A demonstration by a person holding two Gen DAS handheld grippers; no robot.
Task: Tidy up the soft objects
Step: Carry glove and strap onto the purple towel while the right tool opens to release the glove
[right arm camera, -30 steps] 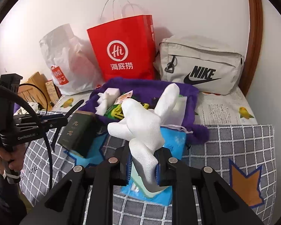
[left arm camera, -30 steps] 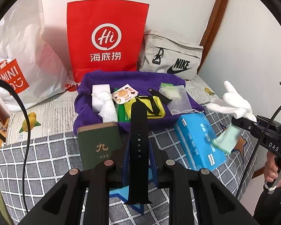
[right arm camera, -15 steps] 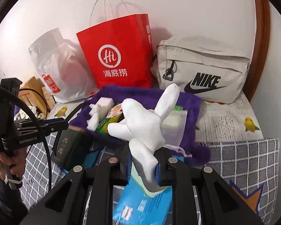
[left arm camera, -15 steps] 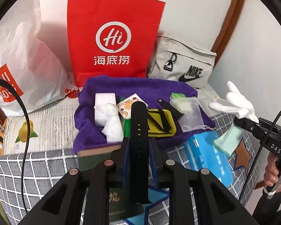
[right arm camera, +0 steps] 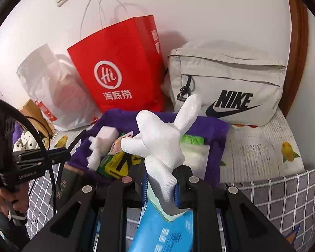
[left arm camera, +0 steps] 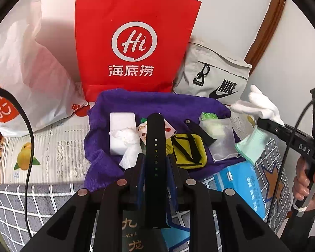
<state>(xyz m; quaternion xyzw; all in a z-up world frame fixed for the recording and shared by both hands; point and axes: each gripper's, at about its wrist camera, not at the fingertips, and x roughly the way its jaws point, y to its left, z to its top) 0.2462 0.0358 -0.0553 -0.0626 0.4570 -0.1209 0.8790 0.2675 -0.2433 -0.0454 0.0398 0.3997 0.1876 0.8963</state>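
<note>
My left gripper is shut on a black watch strap, held upright above the near edge of a purple towel. My right gripper is shut on a white glove with a mint cuff; the glove also shows at the right of the left wrist view. On the towel lie a white sponge, crumpled tissue, a snack packet, a yellow pouch, a second black strap and a clear mesh bag.
A red paper bag, a white plastic bag and a grey Nike bag stand against the wall behind the towel. A blue tissue pack and a green booklet lie on the checked blanket.
Both grippers have moved forward toward the towel and the bags, each keeping its hold. The green booklet and the blue pack have slid lower in view.
</note>
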